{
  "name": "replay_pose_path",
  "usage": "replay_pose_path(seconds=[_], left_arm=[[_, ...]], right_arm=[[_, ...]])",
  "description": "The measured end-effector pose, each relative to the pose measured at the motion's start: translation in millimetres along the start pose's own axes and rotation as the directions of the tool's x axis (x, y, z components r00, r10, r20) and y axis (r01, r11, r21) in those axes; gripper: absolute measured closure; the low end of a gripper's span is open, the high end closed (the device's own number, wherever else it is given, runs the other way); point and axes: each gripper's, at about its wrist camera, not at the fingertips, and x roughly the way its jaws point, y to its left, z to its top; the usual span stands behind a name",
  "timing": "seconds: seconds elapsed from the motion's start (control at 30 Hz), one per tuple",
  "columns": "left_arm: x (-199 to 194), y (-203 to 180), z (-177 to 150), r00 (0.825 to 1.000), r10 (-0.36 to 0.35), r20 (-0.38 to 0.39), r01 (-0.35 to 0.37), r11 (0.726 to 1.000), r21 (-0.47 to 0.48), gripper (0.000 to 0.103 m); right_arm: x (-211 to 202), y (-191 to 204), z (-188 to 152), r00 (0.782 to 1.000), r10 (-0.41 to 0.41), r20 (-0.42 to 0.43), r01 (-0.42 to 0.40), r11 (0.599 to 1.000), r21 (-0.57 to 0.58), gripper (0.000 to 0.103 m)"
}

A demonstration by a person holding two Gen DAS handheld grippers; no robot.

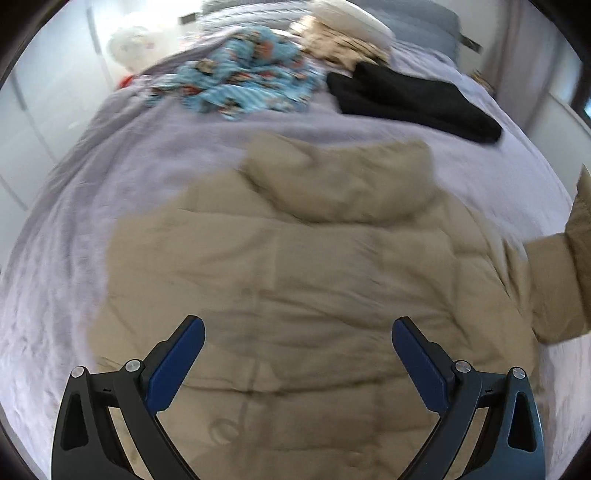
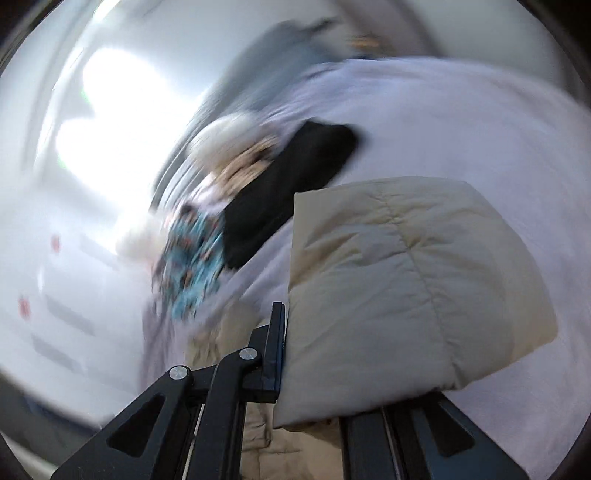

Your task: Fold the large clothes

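Note:
A large tan puffer jacket lies spread on the lilac bed, hood pointing away from me. My left gripper is open and empty, hovering over the jacket's lower body. The jacket's right sleeve is lifted at the right edge of the left wrist view. In the right wrist view my right gripper is shut on that sleeve's end; only the left finger shows, the other is hidden behind the fabric. The view is blurred.
On the far part of the bed lie a black garment, a blue patterned garment, a beige garment and a white pillow. White wardrobe doors stand left of the bed.

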Motion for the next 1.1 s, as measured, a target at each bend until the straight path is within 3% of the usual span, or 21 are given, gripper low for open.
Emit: replay_pose_path(seconds=[0.1, 0.27, 0.33, 0.5, 0.63, 0.67, 0.77, 0.8, 0.87, 0.97, 1.0, 1.03, 1.07, 1.1], left_arm=[[-2, 32, 5, 0.999, 0.038, 0.028, -0.037, 0.999, -0.041, 0.001], [5, 66, -1, 0.996, 0.085, 0.029, -0.082, 0.992, -0.100, 0.001], [10, 74, -5, 0.996, 0.091, 0.021, -0.088, 0.990, -0.110, 0.001], [30, 78, -20, 0.998, 0.061, -0.021, -0.063, 0.993, -0.102, 0.001], [41, 72, -25, 0.999, 0.037, -0.039, -0.040, 0.995, -0.088, 0.001], [42, 71, -24, 0.999, 0.032, -0.039, -0.035, 0.995, -0.089, 0.001], [42, 71, -19, 0.999, 0.005, -0.036, -0.009, 0.995, -0.101, 0.001], [41, 71, -17, 0.999, -0.005, -0.034, 0.001, 0.994, -0.105, 0.001], [40, 75, -12, 0.999, -0.026, -0.030, 0.022, 0.993, -0.115, 0.001], [38, 83, -3, 0.998, -0.054, -0.016, 0.051, 0.990, -0.133, 0.001], [38, 85, 0, 0.998, -0.064, -0.012, 0.061, 0.989, -0.136, 0.002], [36, 88, 2, 0.997, -0.079, -0.006, 0.078, 0.987, -0.141, 0.011], [35, 92, 4, 0.995, -0.095, -0.003, 0.094, 0.985, -0.145, 0.024], [35, 96, 6, 0.994, -0.111, -0.010, 0.108, 0.983, -0.150, 0.029]], right_arm=[[36, 73, -21, 0.998, 0.019, -0.055, -0.030, 0.980, -0.197, 0.094], [103, 153, -111, 0.979, -0.039, -0.202, -0.050, 0.908, -0.417, 0.094], [133, 160, -145, 0.959, -0.088, -0.268, -0.045, 0.889, -0.455, 0.094], [174, 128, -196, 0.907, -0.182, -0.380, 0.015, 0.915, -0.403, 0.094], [181, 108, -199, 0.885, -0.194, -0.422, 0.044, 0.939, -0.340, 0.091], [180, 111, -196, 0.880, -0.192, -0.434, 0.040, 0.942, -0.334, 0.079], [163, 122, -187, 0.888, -0.131, -0.440, -0.007, 0.954, -0.298, 0.018], [151, 123, -183, 0.902, -0.094, -0.422, -0.027, 0.962, -0.272, 0.018], [132, 116, -178, 0.910, -0.064, -0.409, -0.032, 0.975, -0.222, 0.018], [123, 84, -158, 0.936, -0.045, -0.349, 0.033, 0.999, -0.041, 0.018], [125, 74, -152, 0.942, -0.040, -0.334, 0.047, 0.999, 0.012, 0.023], [127, 69, -149, 0.945, -0.036, -0.325, 0.052, 0.998, 0.041, 0.029], [129, 63, -144, 0.950, -0.029, -0.312, 0.055, 0.995, 0.077, 0.055], [134, 61, -139, 0.954, -0.028, -0.299, 0.060, 0.993, 0.097, 0.083]])
